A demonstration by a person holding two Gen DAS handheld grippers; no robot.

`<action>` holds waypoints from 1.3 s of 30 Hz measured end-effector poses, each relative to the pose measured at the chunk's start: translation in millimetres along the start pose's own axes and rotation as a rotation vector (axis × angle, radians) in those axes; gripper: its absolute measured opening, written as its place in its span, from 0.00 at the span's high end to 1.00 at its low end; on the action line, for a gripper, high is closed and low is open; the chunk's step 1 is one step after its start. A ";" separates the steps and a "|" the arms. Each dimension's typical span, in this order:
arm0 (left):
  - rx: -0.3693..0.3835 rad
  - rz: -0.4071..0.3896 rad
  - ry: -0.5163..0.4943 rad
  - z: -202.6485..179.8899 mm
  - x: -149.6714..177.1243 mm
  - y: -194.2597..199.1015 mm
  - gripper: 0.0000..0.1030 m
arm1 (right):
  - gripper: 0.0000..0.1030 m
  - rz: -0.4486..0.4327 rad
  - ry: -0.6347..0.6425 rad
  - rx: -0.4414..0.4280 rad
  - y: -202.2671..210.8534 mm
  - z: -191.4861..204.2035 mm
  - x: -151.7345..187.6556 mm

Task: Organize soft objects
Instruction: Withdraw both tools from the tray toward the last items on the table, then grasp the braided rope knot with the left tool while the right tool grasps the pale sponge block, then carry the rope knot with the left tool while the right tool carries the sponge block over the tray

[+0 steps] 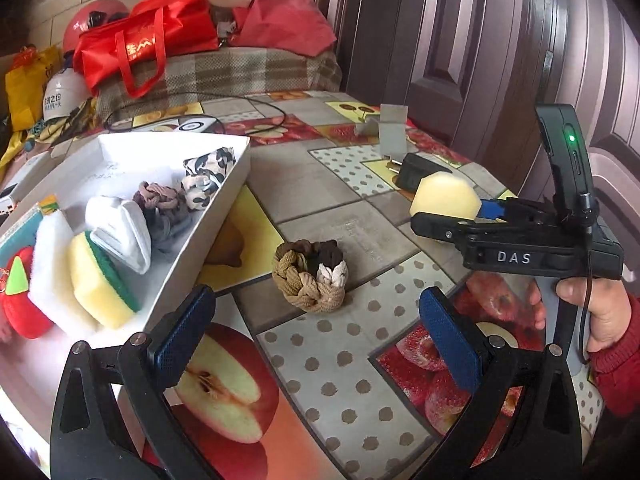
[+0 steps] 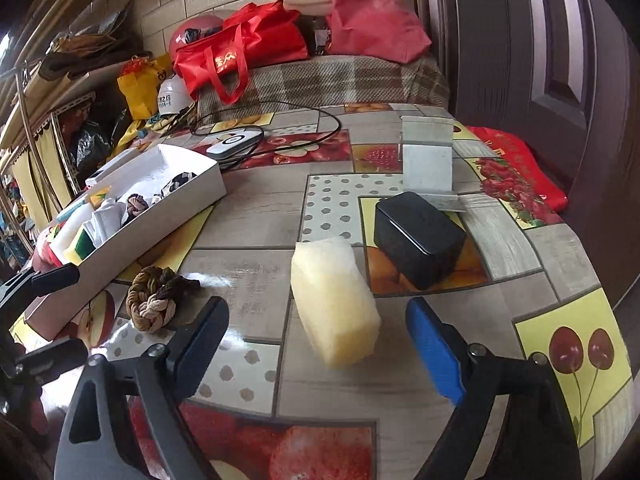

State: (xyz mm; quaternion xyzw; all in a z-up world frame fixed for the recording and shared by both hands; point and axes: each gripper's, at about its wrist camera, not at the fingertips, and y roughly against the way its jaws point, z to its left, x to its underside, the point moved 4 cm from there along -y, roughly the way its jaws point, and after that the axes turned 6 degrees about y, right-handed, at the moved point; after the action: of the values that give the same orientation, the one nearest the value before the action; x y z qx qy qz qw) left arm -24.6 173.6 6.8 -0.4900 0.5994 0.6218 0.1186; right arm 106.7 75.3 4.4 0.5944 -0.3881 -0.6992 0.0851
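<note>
Yellow foam block (image 2: pixel 335 300) is sitting mid-frame between your right gripper's (image 2: pixel 316 344) parted, not-yet-touching jaws, lined up for boxing; your left gripper (image 1: pixel 316 328) is gaping empty.

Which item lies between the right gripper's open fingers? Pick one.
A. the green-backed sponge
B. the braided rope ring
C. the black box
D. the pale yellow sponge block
D: the pale yellow sponge block sits between the right gripper fingers, untouched; the rope ring lies further left.
</note>
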 end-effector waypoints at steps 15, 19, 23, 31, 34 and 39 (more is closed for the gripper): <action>-0.129 0.187 -0.056 -14.5 -4.9 -63.7 0.11 | 0.74 0.060 -0.121 -0.064 -13.6 -20.3 2.3; -0.121 0.161 -0.050 -14.4 -7.1 -59.9 0.49 | 0.74 0.061 -0.142 -0.072 -14.7 -23.1 1.5; -0.102 0.131 -0.076 -20.8 -7.8 -53.7 0.62 | 0.74 0.053 -0.144 -0.071 -12.7 -23.3 1.1; -0.097 -0.174 -0.126 -32.0 -12.8 4.0 0.62 | 0.74 -0.077 -0.091 -0.012 12.1 -16.7 -5.6; -0.096 -0.314 -0.139 -35.3 -9.2 32.2 0.62 | 0.74 -0.172 -0.077 0.019 30.6 -14.5 -6.3; -0.120 -0.382 -0.129 -28.9 -5.5 52.8 0.62 | 0.74 -0.281 -0.032 0.026 61.0 2.2 2.1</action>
State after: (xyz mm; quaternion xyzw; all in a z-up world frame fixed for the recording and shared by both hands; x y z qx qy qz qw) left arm -47.2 137.7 49.9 -0.5602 0.4488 0.6525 0.2430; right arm 83.3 33.2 42.0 0.6328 -0.3113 -0.7085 -0.0274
